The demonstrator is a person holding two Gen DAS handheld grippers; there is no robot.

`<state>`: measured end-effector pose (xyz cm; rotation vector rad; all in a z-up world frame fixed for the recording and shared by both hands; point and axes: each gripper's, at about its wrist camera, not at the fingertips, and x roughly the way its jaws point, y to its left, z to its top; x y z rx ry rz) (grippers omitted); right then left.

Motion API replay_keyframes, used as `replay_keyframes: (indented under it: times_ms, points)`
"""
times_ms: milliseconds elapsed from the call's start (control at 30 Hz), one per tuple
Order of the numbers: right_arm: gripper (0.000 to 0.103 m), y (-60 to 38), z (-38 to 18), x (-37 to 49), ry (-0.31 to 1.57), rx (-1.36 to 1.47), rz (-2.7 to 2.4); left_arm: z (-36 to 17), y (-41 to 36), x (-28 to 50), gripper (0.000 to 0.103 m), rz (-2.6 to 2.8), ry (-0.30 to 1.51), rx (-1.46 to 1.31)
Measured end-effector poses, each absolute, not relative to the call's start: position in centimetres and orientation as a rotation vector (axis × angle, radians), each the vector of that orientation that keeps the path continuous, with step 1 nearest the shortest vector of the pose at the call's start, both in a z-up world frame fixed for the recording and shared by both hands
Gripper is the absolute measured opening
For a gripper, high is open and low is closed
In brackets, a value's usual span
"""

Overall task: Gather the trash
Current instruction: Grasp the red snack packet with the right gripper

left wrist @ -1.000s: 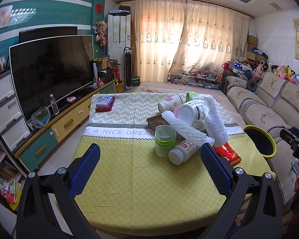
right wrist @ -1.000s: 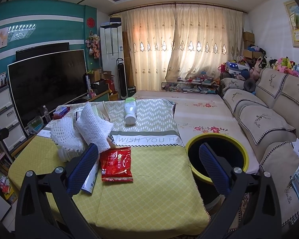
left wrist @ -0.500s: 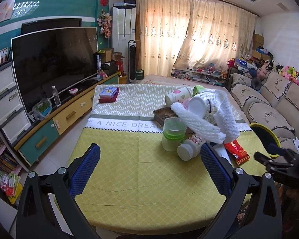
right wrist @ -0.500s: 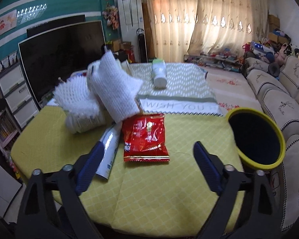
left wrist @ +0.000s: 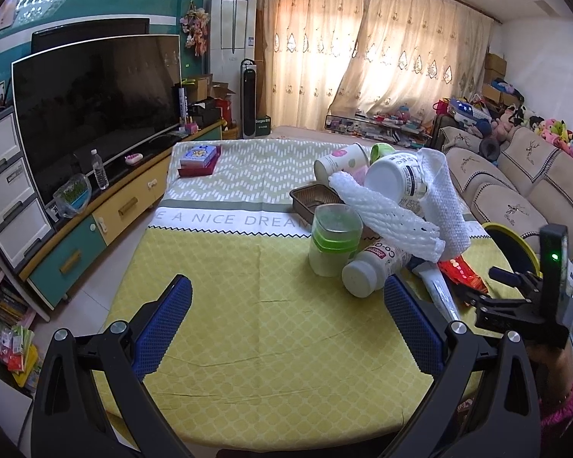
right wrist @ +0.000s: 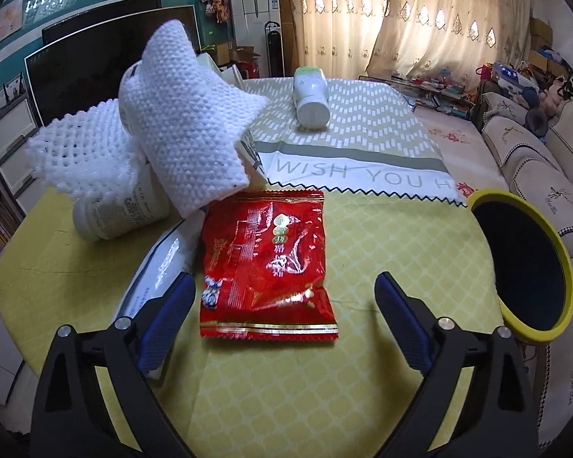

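Trash lies in a heap on the yellow tablecloth (right wrist: 363, 400), and much of it is half hidden. Right gripper (right wrist: 284, 311) is spread wide and holds nothing; the red snack packet (right wrist: 267, 263) lies flat between its fingers, just ahead of the tips. The left finger covers the near end of a white pouch (right wrist: 160, 263), whose far end goes under the packet and a white knitted piece (right wrist: 195, 126). That piece and a white foam net (right wrist: 84, 152) drape over a lying white bottle (right wrist: 118, 213), so its print is hard to read. To the right of the fingers, beside the table edge, stands a yellow-rimmed bin (right wrist: 569, 290), cut by the frame. Left gripper (left wrist: 286, 311) is also wide and empty, with bare cloth between and ahead of its fingers. Beyond its right finger are a lying white bottle (left wrist: 370, 271) and a green cup (left wrist: 334, 238), touching. Farther off, a brown tray (left wrist: 305, 198) is mostly covered by the heap.
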<state>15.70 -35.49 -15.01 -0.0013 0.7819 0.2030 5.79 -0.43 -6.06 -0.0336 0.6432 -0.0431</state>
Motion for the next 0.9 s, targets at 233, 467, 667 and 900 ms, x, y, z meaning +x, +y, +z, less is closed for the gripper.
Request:
replay_keyframes:
  times_ms: [233,467,667,900]
  points:
    - [0.061,-35.3,-15.0,16.7,0.826,-0.024,0.217,-6.3,-0.7,5.9,0.099,-0.051,0.648,-0.034]
    - [0.057,-37.3,-14.9,15.4,0.840,0.050,0.266,-6.7,-0.8,6.2,0.099,-0.062,0.663,-0.038]
    - [0.057,-39.8,-14.1,13.6,0.823,0.094,0.237,-6.6,-1.2,6.0,0.099,-0.073,0.659,-0.027]
    - [0.058,-45.1,-12.6,13.2,0.766,0.138,0.105,-6.5,-1.9,6.0,0.099,-0.090,0.661,-0.013]
